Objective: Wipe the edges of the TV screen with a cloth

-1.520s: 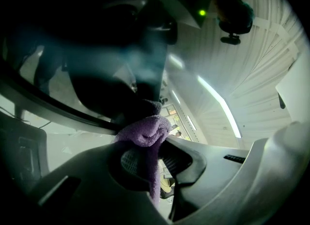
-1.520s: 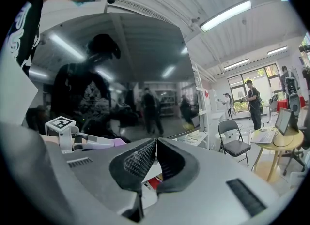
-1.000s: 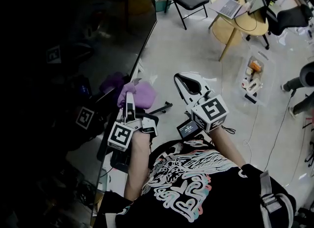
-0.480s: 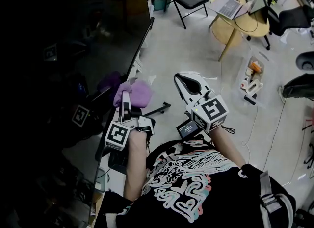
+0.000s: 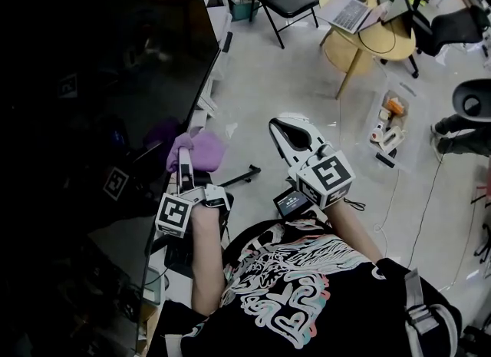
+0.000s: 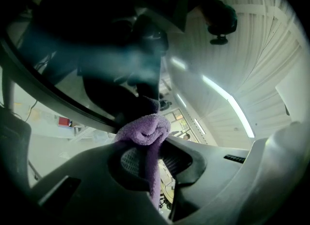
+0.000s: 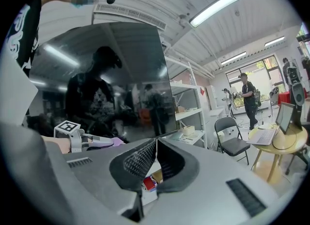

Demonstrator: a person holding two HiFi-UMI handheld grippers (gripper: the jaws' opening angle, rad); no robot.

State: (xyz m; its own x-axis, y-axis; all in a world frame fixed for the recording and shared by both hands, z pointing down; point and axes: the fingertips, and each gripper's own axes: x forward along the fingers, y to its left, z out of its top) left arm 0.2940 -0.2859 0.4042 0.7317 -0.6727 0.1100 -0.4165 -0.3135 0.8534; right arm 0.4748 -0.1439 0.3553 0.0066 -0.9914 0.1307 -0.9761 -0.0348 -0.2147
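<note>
Cloth [image 6: 144, 128] against dim, blurred TV screen [image 6: 97, 59]

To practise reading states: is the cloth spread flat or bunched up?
Bunched: the cloth is a crumpled wad pinched in the left tool, a strip hanging between its jaws.

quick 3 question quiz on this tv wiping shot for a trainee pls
1. True or false: the right gripper holds the purple cloth.
2. The cloth sits at: A) the edge of the TV, B) the round table, C) the folding chair.
3. Fill in: the right gripper's jaws are ____, with nothing between them.
Key: 1 false, the left gripper clamps it; 2 A; 3 together.
</note>
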